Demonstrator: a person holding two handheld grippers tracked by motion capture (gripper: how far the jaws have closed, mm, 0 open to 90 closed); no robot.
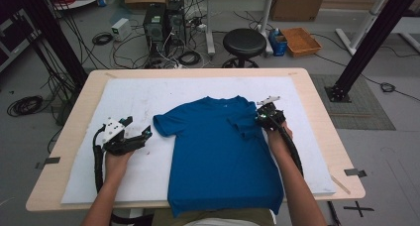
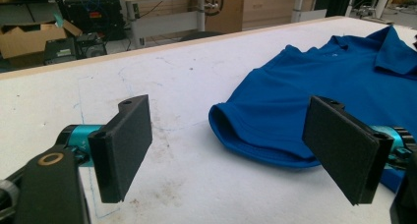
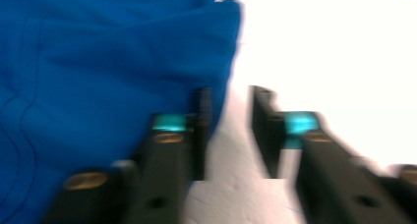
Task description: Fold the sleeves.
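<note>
Lying collar-far on the bench, the shirt (image 1: 220,151) had its left sleeve (image 2: 255,135) just right of the left gripper (image 2: 236,150), jaws wide; right gripper (image 3: 228,130) narrow, empty.

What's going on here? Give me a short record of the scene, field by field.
Work in hand: folding a blue T-shirt
Shirt: flat on the white mat, hem over the near edge
Right sleeve: folded in over the chest
Left sleeve: spread flat
Left gripper: open wide, facing the left sleeve, not touching it
Right gripper: jaws slightly apart at the folded sleeve's edge, nothing between them; view blurred
Table: light wood
</note>
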